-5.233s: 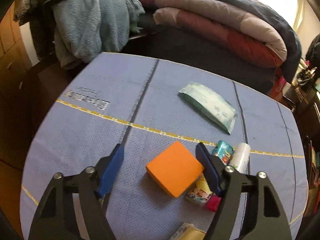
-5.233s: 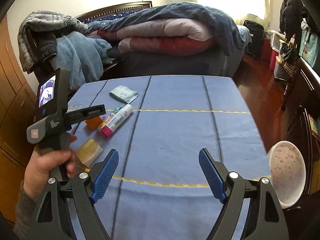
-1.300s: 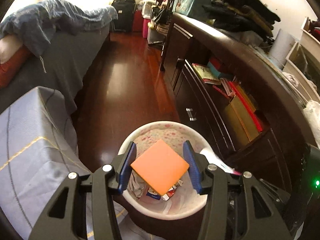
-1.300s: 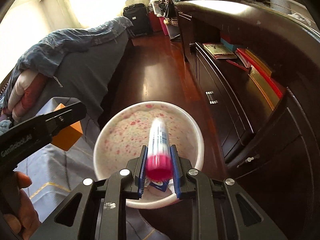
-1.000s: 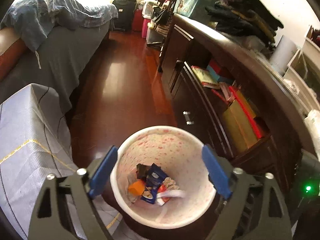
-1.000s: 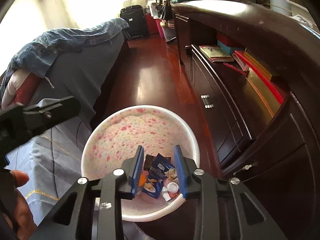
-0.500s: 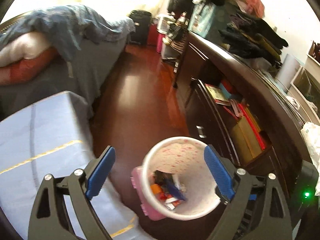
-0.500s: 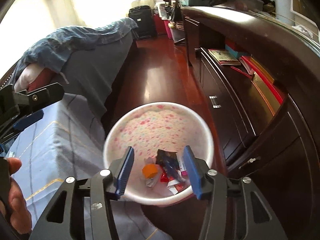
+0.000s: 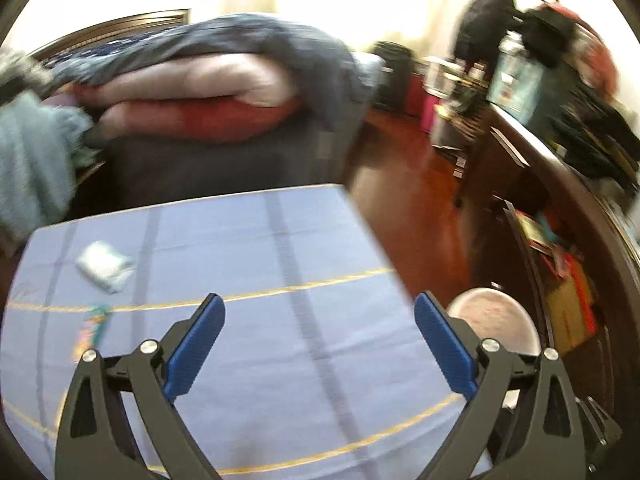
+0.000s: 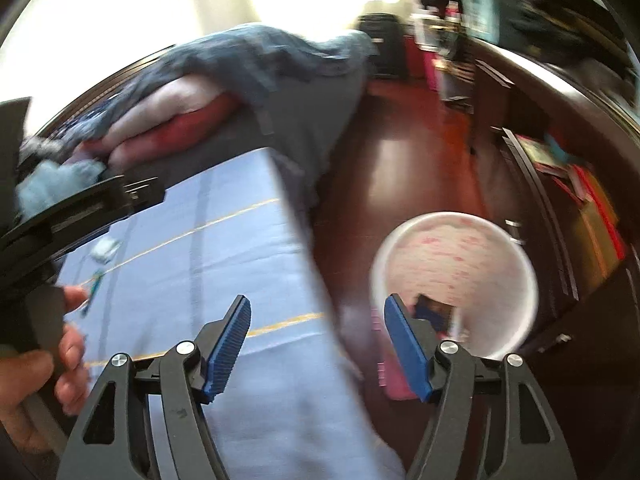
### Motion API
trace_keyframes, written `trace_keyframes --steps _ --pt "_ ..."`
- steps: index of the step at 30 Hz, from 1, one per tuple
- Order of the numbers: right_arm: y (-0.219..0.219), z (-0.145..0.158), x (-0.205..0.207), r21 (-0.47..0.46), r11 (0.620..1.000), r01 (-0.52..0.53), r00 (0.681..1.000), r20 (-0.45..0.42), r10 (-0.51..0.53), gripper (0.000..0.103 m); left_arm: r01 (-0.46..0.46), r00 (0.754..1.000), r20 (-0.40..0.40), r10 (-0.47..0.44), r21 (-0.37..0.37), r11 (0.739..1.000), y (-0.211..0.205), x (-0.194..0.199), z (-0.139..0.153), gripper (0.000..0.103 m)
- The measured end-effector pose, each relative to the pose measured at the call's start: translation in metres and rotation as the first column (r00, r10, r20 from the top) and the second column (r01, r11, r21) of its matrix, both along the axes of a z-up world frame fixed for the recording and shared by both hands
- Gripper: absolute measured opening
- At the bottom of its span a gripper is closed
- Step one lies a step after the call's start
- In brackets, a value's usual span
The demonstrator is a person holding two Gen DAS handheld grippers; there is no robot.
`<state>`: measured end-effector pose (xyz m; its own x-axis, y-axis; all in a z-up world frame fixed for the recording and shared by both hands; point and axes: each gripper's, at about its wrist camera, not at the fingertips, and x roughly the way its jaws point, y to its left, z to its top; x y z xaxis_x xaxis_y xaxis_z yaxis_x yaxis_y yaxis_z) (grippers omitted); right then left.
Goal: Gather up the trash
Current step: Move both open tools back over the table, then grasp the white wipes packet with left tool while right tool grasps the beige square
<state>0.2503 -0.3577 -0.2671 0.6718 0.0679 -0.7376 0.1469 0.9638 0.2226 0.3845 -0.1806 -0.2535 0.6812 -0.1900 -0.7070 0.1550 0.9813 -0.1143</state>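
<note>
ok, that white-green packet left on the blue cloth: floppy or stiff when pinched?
The packet lies flat with soft, rumpled edges, so probably floppy and light. It looks like film wrap, maybe slippery; motion blur hides details. The open left gripper would likely crumple rather than lift it rigid.

A matt blue woven cloth covers the table. Beside it, the wood floor gleams glossy red-brown. The speckled bin looks like smooth plastic (blurred). Ribbed blue pads sit on matt black plastic arms.
</note>
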Motion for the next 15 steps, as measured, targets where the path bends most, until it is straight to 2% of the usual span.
trace_keyframes --steps 4,7,9,10,13,15 --pt "0.044 0.008 0.005 -0.014 0.995 -0.095 0.995 0.009 0.095 0.071 -0.126 0.992 -0.021 0.127 0.024 0.992 0.056 0.011 -0.002 0.098" --pt "0.073 0.011 0.007 -0.031 0.987 -0.159 0.987 0.015 0.159 0.071 -0.242 0.969 -0.053 0.242 0.015 0.970 0.100 0.030 -0.007 0.099" --pt "0.091 0.013 0.009 -0.040 0.979 -0.198 0.980 0.016 0.198 0.071 -0.332 0.938 -0.099 0.331 0.004 0.943 0.129 0.051 -0.016 0.099" --pt "0.100 0.013 0.010 -0.045 0.975 -0.216 0.976 0.016 0.217 0.071 -0.385 0.915 -0.129 0.382 0.005 0.923 0.144 0.064 -0.023 0.099" --pt "0.115 0.013 0.012 -0.057 0.967 -0.248 0.968 0.013 0.249 0.071 -0.488 0.861 -0.149 0.487 0.029 0.872 0.172 0.092 -0.038 0.099" --pt "0.123 0.011 0.015 -0.071 0.962 -0.265 0.964 0.004 0.266 0.071 -0.516 0.841 -0.164 0.516 0.044 0.855 0.182 0.108 -0.046 0.099"
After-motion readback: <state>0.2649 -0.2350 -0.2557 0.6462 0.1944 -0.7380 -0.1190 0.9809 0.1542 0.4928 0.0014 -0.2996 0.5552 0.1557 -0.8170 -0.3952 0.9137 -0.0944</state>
